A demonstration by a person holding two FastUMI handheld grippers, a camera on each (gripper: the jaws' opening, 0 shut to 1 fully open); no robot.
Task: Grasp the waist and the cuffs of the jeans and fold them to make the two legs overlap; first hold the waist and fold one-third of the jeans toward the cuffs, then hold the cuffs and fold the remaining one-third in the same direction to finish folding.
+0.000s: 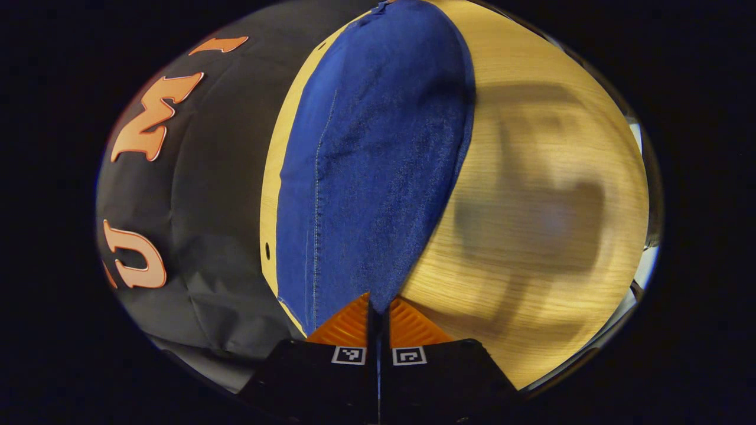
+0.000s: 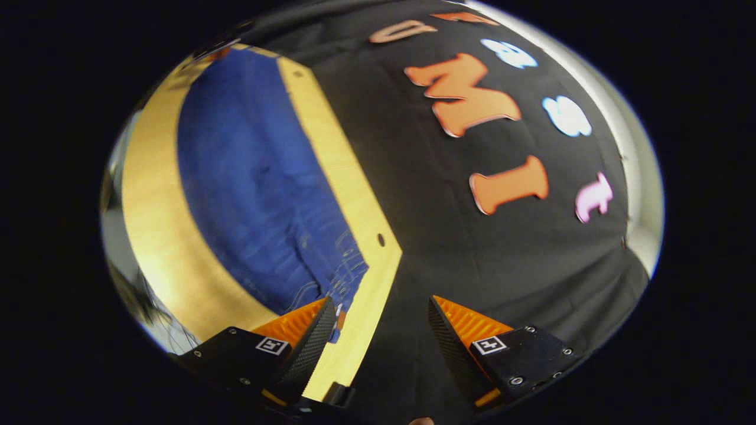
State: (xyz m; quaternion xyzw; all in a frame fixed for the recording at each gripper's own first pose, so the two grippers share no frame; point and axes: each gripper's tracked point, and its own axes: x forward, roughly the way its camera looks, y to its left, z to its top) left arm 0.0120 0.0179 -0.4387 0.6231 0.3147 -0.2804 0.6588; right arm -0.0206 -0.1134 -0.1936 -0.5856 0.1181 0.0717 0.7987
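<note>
Pinching denim: left gripper (image 1: 378, 313) has its jaws clenched on the near end of the jeans (image 1: 372, 165), which run from 6 to 12 o'clock along the wooden table (image 1: 543, 177) in the left gripper view. Right gripper (image 2: 378, 313) is spread wide, nothing between its fingers; jeans (image 2: 260, 195) lie at 10 o'clock there, table edge (image 2: 348, 195) just beside them.
</note>
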